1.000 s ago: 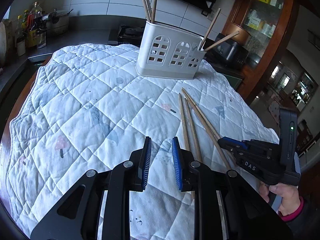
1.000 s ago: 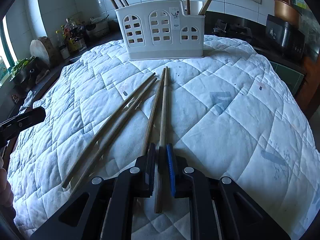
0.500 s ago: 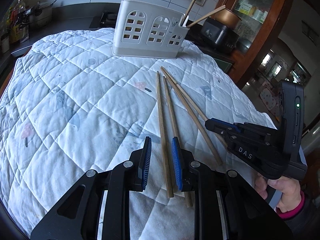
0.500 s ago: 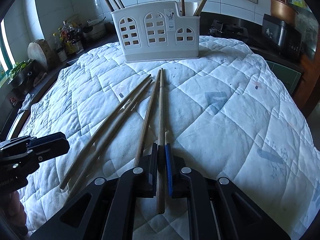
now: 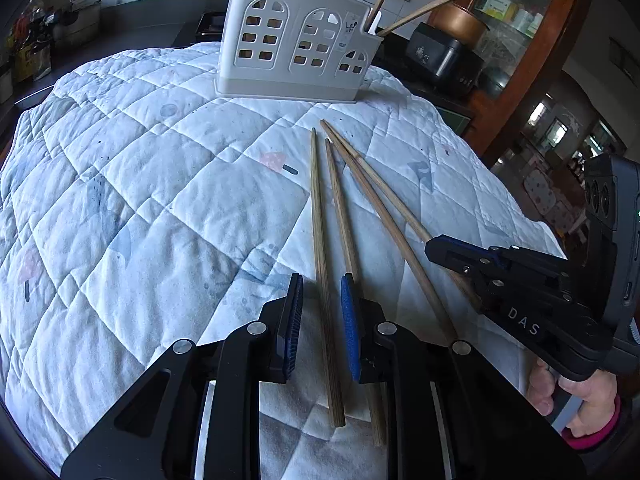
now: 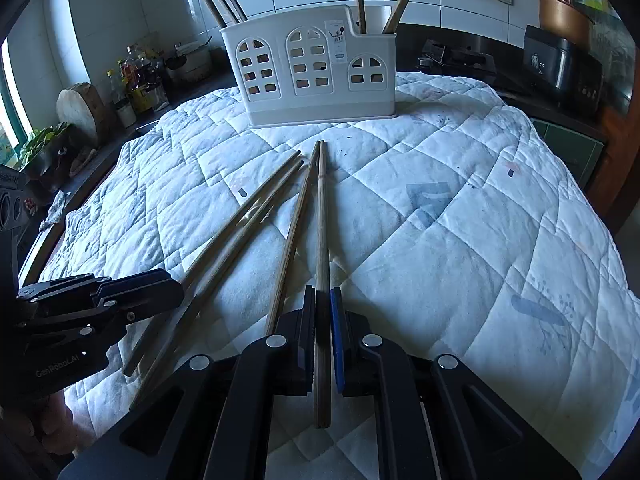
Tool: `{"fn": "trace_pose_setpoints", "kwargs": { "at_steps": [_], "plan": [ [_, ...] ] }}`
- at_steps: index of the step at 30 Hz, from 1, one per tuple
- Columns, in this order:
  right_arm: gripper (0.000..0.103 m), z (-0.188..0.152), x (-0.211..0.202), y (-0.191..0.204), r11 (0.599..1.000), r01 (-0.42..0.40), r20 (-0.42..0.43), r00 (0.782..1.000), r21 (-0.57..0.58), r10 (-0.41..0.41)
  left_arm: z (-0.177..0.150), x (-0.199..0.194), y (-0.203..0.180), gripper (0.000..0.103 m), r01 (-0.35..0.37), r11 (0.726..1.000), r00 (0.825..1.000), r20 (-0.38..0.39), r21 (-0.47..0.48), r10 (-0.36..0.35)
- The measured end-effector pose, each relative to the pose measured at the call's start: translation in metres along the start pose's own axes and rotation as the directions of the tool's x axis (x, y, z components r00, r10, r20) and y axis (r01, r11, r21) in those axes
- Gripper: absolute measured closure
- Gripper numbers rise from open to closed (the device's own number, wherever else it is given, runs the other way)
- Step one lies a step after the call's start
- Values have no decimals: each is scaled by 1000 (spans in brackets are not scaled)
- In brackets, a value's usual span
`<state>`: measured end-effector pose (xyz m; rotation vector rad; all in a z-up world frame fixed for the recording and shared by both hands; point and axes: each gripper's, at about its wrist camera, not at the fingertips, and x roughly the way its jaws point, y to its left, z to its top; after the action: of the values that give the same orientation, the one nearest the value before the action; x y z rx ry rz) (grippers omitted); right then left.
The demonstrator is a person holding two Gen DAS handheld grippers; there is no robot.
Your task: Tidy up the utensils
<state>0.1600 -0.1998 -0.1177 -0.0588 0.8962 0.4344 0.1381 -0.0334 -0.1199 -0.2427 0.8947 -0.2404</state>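
Observation:
Several wooden chopsticks lie side by side on a white quilted cloth [image 5: 140, 208]. My left gripper [image 5: 322, 280] straddles the leftmost chopstick [image 5: 318, 216]. Its jaws are closing, with gaps still on both sides of the stick. My right gripper [image 6: 323, 290] is shut on the rightmost chopstick [image 6: 321, 220], whose thick end sticks out behind the pads. In the left wrist view the right gripper [image 5: 436, 246] sits over that stick, a hand below it. A white utensil holder [image 6: 316, 68] with arched holes stands at the far side with chopsticks upright in its end compartments.
A second chopstick [image 5: 340, 208] runs just under the left gripper's right finger. Dark counters with bottles [image 6: 136, 80], a round chopping block [image 6: 82, 108] and a black appliance [image 5: 444, 60] ring the cloth. A wooden cabinet [image 5: 516, 40] stands at the right.
My left gripper has moved forward and right, down over the leftmost chopstick, which now lies between its jaws. The right gripper has stayed put, clamped on its chopstick.

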Motion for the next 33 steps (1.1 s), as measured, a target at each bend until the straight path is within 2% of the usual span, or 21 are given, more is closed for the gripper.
{"fn": "trace_pose_setpoints", "kwargs": {
  "at_steps": [5,9,17,19,26,33],
  "plan": [
    [96,0,0,0,1000,-1,2,1000,0,1,1,4,-2,84,-16,1000,1000,-11,14,17],
    [96,0,0,0,1000,0,1,1000,-1,0,2,7,-3,90,-42,999,999,-16,30,42],
    [96,-2,1,0,1000,5,-4,1000,0,-5,3,10,-10,90,-82,995,996,-18,58,83],
    [96,-1,-2,0,1000,5,2,1000,-1,-5,4,9,-10,95,-94,994,995,-15,57,95],
    [96,5,-21,3,1000,-1,51,999,-17,2,9,-8,-10,97,-64,996,998,25,57,62],
    [96,22,-55,15,998,12,156,988,-64,-2,22,-36,-8,97,-27,998,993,116,55,20]
  ]
}}
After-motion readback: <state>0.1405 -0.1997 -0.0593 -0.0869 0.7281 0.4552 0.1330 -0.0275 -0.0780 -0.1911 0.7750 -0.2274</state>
